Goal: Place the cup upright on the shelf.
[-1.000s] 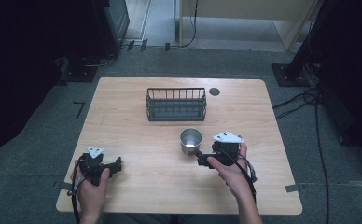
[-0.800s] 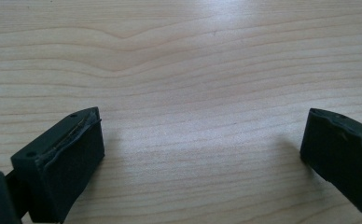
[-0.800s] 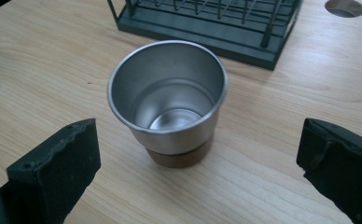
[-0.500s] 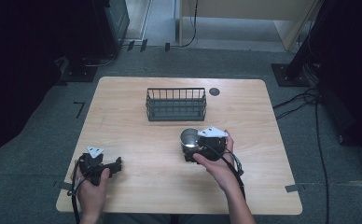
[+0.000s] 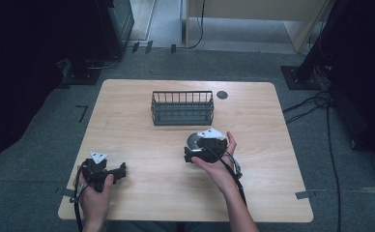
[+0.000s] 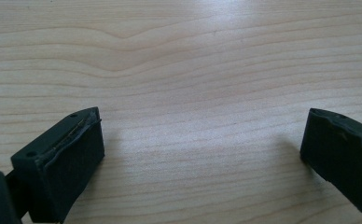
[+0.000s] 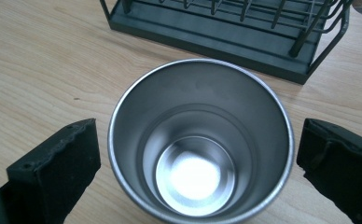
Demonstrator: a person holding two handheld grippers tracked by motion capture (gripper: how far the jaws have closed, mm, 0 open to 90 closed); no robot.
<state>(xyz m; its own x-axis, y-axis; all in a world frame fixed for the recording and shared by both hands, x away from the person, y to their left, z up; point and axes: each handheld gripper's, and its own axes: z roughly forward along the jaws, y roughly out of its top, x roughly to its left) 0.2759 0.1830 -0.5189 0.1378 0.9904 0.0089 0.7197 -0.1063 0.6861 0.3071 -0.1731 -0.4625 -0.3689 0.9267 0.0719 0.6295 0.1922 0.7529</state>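
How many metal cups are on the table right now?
1. The metal cup stands upright and empty between the open jaws of the right gripper, just in front of the wire basket. The basket looks empty.

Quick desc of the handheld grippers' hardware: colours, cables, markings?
Both the left gripper and right gripper are black, each topped by a light grey three-cornered plate with a black cable trailing back. Fingers are blocky, matte black. Forearms bare, no sleeves.

cup (image 7: 200, 144) before basket (image 5: 182, 107), on table (image 5: 142, 140)
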